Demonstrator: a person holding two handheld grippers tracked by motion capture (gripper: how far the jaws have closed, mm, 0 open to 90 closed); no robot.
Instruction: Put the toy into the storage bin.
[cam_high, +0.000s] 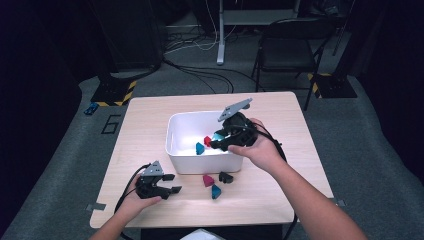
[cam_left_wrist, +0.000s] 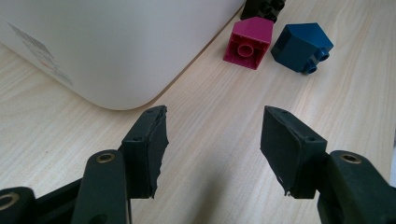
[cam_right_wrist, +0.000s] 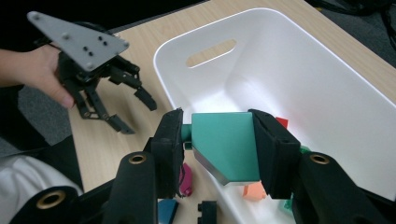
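White bin (cam_right_wrist: 299, 70) wall below right gripper (cam_right_wrist: 219, 140), clamped on teal block (cam_right_wrist: 224, 140), tilted; left gripper (cam_left_wrist: 212, 140) gapes, magenta block (cam_left_wrist: 247, 42) ahead.

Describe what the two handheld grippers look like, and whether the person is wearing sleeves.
Both the left gripper and the right gripper are black, each with two jaws faced with flat dark pads and brass-coloured pivot screws. Each carries a grey three-cornered plate on top and trails a black cable. The forearms are bare, with no sleeves.

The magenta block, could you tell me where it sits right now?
High view: the magenta block lies on the table before the white bin, beside a blue block.
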